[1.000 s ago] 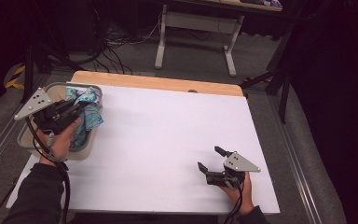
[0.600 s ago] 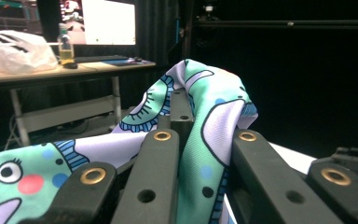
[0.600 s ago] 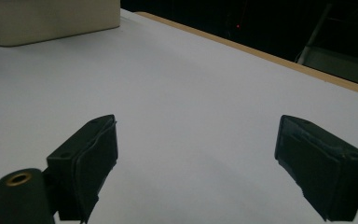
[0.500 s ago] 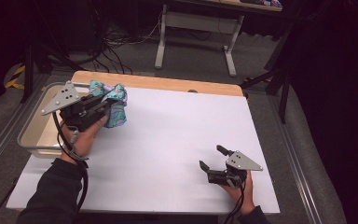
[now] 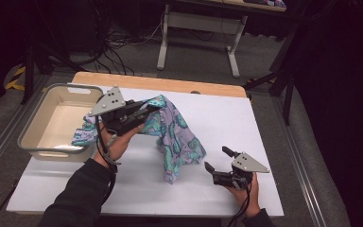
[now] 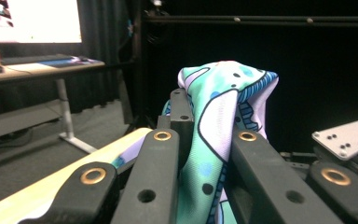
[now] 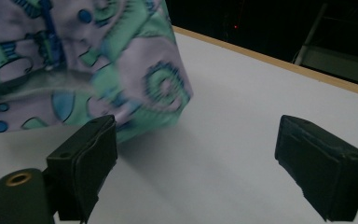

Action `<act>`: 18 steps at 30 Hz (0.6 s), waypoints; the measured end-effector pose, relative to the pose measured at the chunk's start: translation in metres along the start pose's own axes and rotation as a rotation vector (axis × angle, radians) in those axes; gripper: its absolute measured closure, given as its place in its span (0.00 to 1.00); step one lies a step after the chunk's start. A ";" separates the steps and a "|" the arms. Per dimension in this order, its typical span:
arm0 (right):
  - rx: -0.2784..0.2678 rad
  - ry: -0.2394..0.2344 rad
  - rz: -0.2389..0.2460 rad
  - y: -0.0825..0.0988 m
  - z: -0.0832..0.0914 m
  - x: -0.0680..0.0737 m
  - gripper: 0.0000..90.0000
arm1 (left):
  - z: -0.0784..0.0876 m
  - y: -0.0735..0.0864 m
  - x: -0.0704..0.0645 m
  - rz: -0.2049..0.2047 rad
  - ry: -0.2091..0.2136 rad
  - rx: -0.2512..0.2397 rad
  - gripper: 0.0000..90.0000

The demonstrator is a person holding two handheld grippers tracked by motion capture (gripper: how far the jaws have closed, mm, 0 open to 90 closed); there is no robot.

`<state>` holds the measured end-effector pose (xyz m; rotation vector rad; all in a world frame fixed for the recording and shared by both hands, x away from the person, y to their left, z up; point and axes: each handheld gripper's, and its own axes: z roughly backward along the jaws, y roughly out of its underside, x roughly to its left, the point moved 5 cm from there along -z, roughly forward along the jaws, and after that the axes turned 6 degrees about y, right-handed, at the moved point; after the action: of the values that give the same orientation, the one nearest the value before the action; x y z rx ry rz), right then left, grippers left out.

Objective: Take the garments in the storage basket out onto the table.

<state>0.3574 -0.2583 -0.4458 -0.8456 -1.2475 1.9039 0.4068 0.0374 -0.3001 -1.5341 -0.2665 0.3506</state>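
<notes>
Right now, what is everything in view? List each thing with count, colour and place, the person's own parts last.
patterned cloth: one, teal, lilac and blue, lifted over the table, lower end reaching the surface, tail toward the bin
bin: one, beige, table's left edge
table: one, white top, wooden far edge
desk frame: one, pale grey, on the floor beyond
cables: several, black, floor beyond
left gripper: one, black, grey plate, shut on the cloth
right gripper: one, black, jaws open, low over the table's near right
sleeve: dark, lower left
</notes>
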 end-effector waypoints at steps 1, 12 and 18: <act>-0.004 0.005 -0.003 0.000 0.001 -0.001 0.15 | -0.006 0.001 -0.003 -0.014 0.005 0.007 0.95; -0.011 0.017 -0.017 -0.001 0.006 -0.008 0.16 | -0.045 0.021 -0.015 -0.014 0.042 0.070 0.95; 0.018 -0.013 -0.008 0.002 0.002 -0.002 0.20 | -0.046 0.037 -0.007 -0.007 0.002 0.107 0.94</act>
<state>0.3564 -0.2617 -0.4466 -0.8189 -1.2376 1.9145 0.4161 -0.0074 -0.3381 -1.4282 -0.2481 0.3527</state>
